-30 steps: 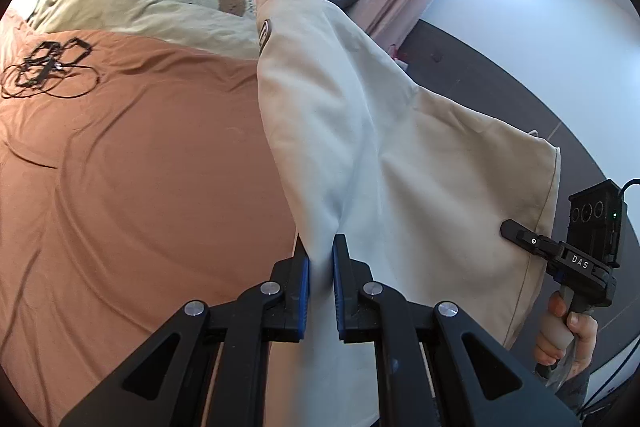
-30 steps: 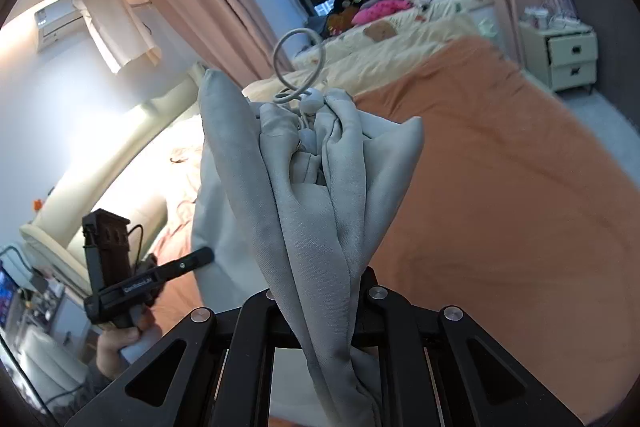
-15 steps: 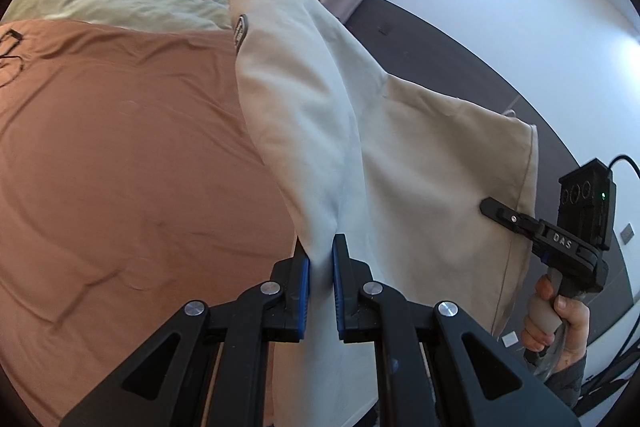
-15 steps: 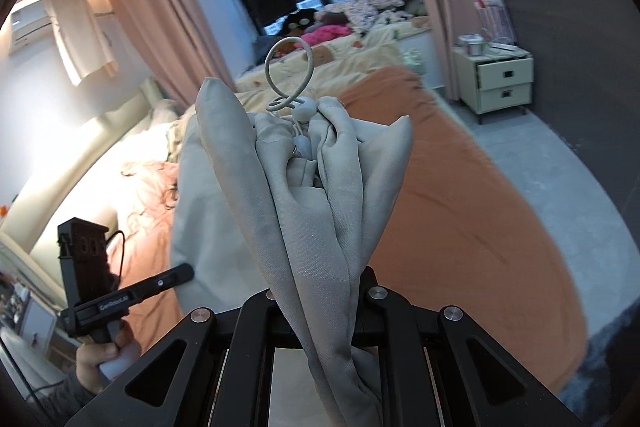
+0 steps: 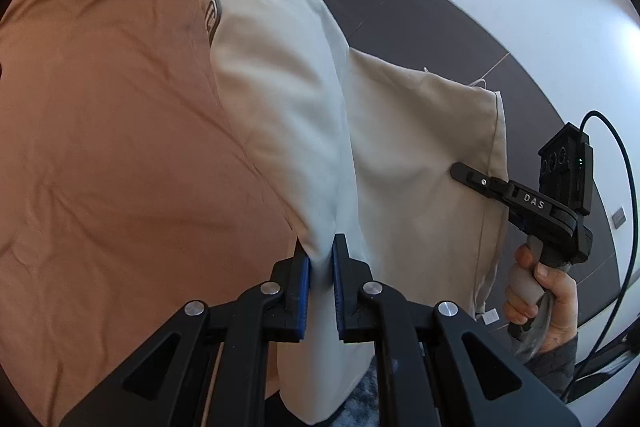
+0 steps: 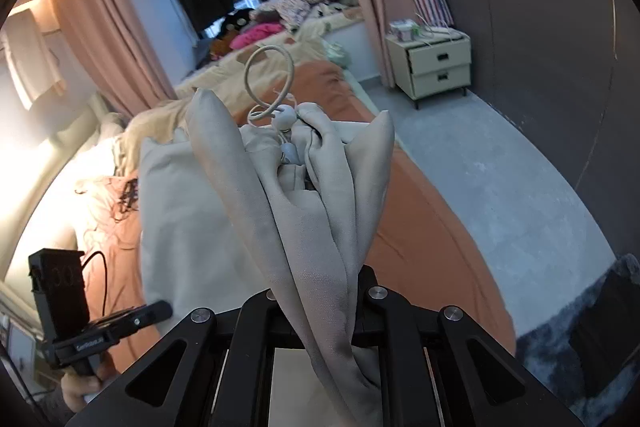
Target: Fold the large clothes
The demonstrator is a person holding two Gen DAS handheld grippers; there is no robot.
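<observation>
A large cream garment (image 5: 408, 155) hangs stretched between both grippers above the orange bed sheet (image 5: 120, 155). My left gripper (image 5: 320, 259) is shut on one edge of it, blue pads pinching the cloth. My right gripper (image 6: 320, 283) is shut on a bunched part of the garment (image 6: 312, 211), where a drawstring loop with toggles (image 6: 276, 95) sticks up. In the left wrist view the right gripper (image 5: 472, 179) grips the garment's far edge. In the right wrist view the left gripper (image 6: 148, 313) is at the lower left, against the hanging cloth (image 6: 188, 219).
A bed with an orange sheet (image 6: 432, 251) lies below. Pillows and piled clothes (image 6: 256, 31) lie near the window. A cream nightstand (image 6: 432, 67) stands by the dark wall. Grey floor (image 6: 520, 195) runs along the bed's right side, with a dark rug (image 6: 580, 339).
Both grippers have swung along the bed toward its foot end, carrying the garment still stretched between them. More floor and the nightstand have come closer in the right wrist view.
</observation>
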